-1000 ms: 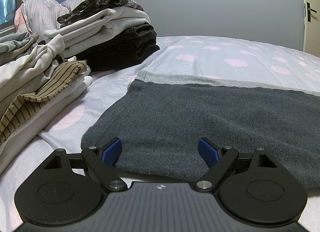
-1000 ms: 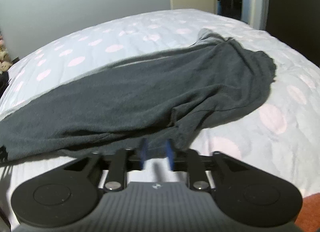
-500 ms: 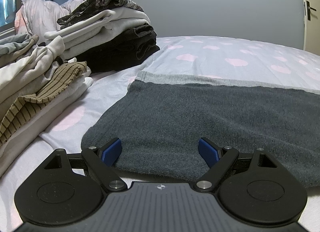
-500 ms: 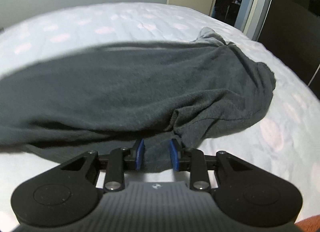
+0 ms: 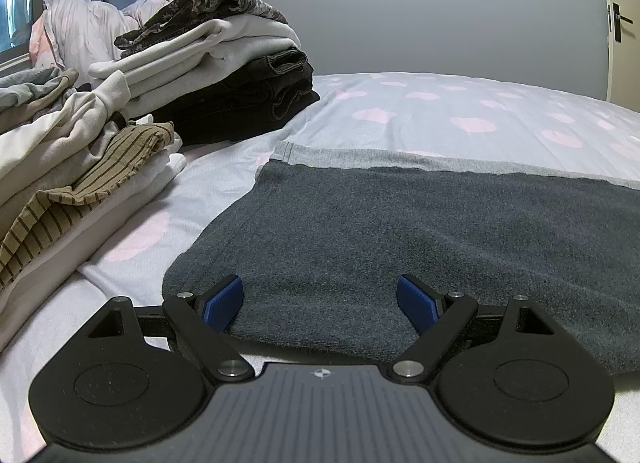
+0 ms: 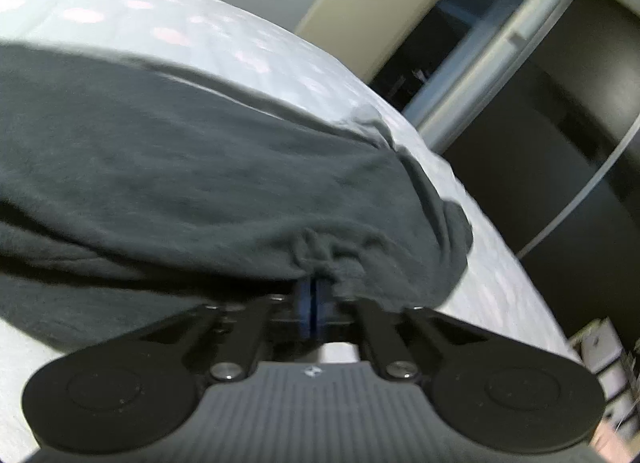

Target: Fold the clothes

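Jaws of right gripper [image 6: 313,299] pinched shut on dark grey knit garment [image 6: 192,151] bunched at frame centre; left gripper [image 5: 320,297] gaped wide over its near hem, long axis running rightward.

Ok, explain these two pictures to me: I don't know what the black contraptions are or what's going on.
Each black contraption is a hand-held two-finger gripper with a camera looking along its blue fingers. One picture comes from the left gripper, open at the near edge of a dark grey garment lying on the spotted bed. Folded clothes are stacked to its left. The other picture, blurred, comes from the right gripper, shut on a bunched edge of the same garment.
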